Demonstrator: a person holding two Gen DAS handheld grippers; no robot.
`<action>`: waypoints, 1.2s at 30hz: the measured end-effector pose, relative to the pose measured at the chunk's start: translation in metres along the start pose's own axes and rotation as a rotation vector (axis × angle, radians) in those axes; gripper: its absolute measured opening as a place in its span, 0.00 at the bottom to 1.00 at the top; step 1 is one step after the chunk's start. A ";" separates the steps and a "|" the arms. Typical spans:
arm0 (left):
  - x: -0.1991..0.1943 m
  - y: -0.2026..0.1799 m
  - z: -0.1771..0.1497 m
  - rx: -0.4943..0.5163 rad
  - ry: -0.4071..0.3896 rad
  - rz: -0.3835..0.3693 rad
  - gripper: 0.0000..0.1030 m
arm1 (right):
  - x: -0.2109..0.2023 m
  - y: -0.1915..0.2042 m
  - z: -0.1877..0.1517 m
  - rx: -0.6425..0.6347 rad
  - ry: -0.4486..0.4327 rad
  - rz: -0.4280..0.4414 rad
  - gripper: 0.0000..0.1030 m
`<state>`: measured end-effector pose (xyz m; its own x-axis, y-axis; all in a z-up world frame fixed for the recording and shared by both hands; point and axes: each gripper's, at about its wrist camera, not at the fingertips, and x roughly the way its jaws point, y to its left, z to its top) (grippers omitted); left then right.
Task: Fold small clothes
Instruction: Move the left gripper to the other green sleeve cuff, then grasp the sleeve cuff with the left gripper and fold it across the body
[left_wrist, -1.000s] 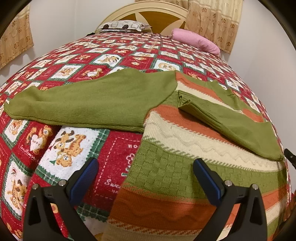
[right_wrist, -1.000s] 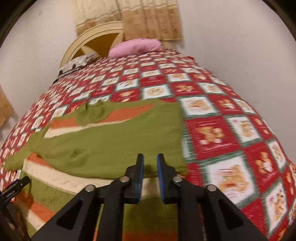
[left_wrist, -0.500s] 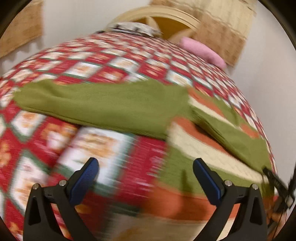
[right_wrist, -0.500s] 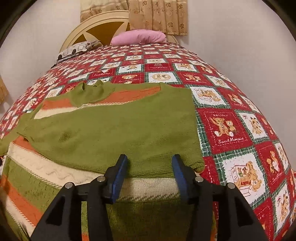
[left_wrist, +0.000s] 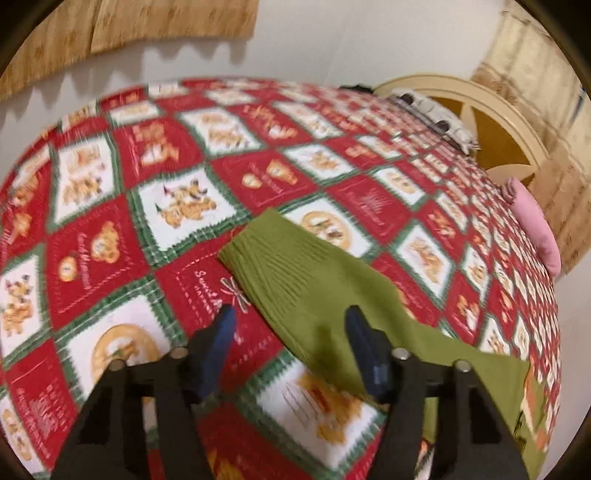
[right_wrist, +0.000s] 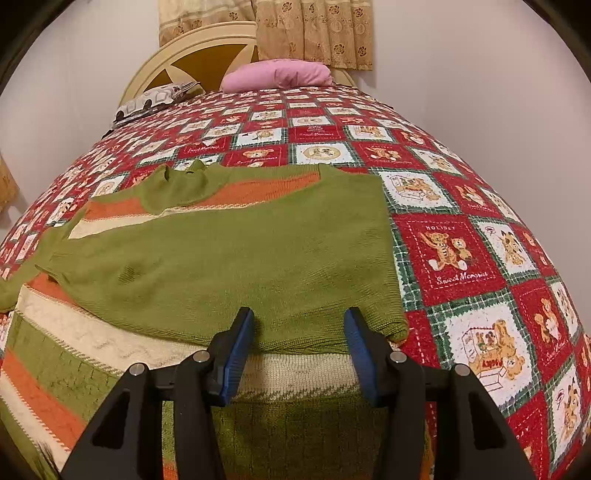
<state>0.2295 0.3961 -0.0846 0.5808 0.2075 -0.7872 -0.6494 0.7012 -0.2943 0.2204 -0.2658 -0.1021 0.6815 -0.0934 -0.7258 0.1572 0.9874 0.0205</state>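
White walls (right_wrist: 480, 74), tan patterned curtains (right_wrist: 314, 33), cream headboard (right_wrist: 207, 44), red teddy-bear quilt (right_wrist: 461, 251).

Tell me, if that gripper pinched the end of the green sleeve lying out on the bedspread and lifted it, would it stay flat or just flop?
It would probably flop: the green sleeve is soft ribbed knit lying limp on the bedspread. It likely drags rather than slides freely, since it joins the sweater. It looks light.

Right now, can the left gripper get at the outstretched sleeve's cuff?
Probably yes. The left gripper, jaws just closing but still apart, hangs over the sleeve. The cuff lies flat on the quilt just ahead, with nothing over it.
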 end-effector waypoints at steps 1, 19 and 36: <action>0.008 0.002 0.001 -0.017 0.020 -0.004 0.59 | 0.000 0.000 0.000 0.000 0.000 -0.001 0.51; 0.011 -0.006 0.007 0.003 -0.060 -0.009 0.09 | 0.001 0.001 0.000 0.003 0.000 0.003 0.51; -0.124 -0.248 -0.139 0.642 -0.264 -0.409 0.09 | 0.000 0.000 0.000 0.010 -0.006 0.012 0.51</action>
<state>0.2505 0.1018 0.0104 0.8603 -0.0521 -0.5070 0.0016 0.9950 -0.0995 0.2208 -0.2655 -0.1023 0.6873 -0.0827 -0.7217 0.1563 0.9871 0.0357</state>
